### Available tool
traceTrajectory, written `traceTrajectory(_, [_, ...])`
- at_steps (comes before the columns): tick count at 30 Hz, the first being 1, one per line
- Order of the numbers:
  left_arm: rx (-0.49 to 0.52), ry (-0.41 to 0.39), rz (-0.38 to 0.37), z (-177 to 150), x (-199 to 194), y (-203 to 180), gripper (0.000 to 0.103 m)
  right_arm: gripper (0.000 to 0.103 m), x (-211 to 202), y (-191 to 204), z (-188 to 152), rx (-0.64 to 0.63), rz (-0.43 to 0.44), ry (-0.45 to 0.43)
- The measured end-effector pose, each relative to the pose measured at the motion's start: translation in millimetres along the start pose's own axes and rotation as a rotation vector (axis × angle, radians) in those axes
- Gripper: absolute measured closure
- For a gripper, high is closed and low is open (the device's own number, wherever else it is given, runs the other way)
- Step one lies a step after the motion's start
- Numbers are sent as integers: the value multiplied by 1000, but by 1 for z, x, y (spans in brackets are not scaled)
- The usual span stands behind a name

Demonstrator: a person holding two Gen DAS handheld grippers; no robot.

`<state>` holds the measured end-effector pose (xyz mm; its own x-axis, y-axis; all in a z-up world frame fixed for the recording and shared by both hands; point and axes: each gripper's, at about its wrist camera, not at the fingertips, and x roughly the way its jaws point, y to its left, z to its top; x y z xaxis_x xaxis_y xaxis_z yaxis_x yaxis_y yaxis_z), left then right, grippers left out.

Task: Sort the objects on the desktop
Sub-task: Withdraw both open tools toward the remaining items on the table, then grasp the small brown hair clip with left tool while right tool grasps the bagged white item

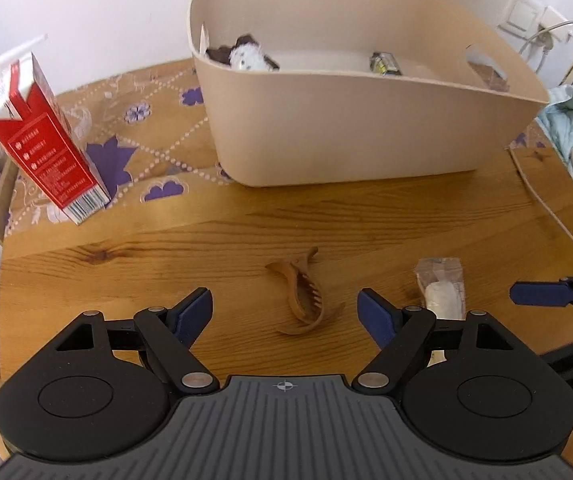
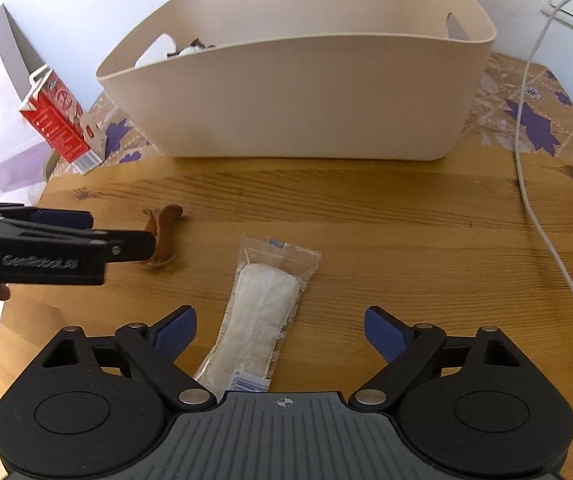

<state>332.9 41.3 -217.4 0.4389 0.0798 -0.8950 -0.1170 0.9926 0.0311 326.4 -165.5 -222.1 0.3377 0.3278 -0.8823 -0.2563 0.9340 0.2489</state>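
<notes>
Both grippers, left (image 1: 286, 312) and right (image 2: 280, 330), hover spread-fingered over the wooden table (image 1: 366, 216) (patterned cloth (image 1: 142, 120) behind).

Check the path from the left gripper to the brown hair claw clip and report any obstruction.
Nothing visible blocks it. The open left gripper faces the brown plastic hair claw clip directly across bare wooden table; the clear-wrapped white pad lies off to its right.
</notes>
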Motion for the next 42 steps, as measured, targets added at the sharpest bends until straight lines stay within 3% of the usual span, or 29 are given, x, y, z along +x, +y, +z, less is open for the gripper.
traceTrajectory(7, [-25,31,26,0,15,1,22,19,14,4,1,18,-20,53])
traceTrajectory(14, [-44,50,43,-1,27,-2,23,19,20,7,3,1,-22,68])
traceTrajectory(19, [-41,48,53,-1,32,-6,28,33,21,13,4,-36,-67,78])
traceTrajectory(24, [-36,31,47,2,31,-9,44,41,20,17,1,-87,-91,76])
traceTrajectory(27, [-33,29,37,1,29,-9,54,52,17,14,-1,-108,-102,66])
traceTrajectory(29, [-31,30,26,1,28,-9,66,65,14,10,-1,-108,-101,61])
traceTrajectory(31, [-36,38,19,1,27,-9,68,73,13,5,0,-105,-106,62])
traceTrajectory(36, [-29,45,22,-2,24,-10,71,76,10,-6,4,-77,-72,80])
traceTrajectory(37, [-29,42,23,-2,23,-10,76,76,10,-8,3,-73,-69,81])
traceTrajectory(42, [-50,56,20,-8,20,-3,76,77,5,-13,-2,-53,-56,80])
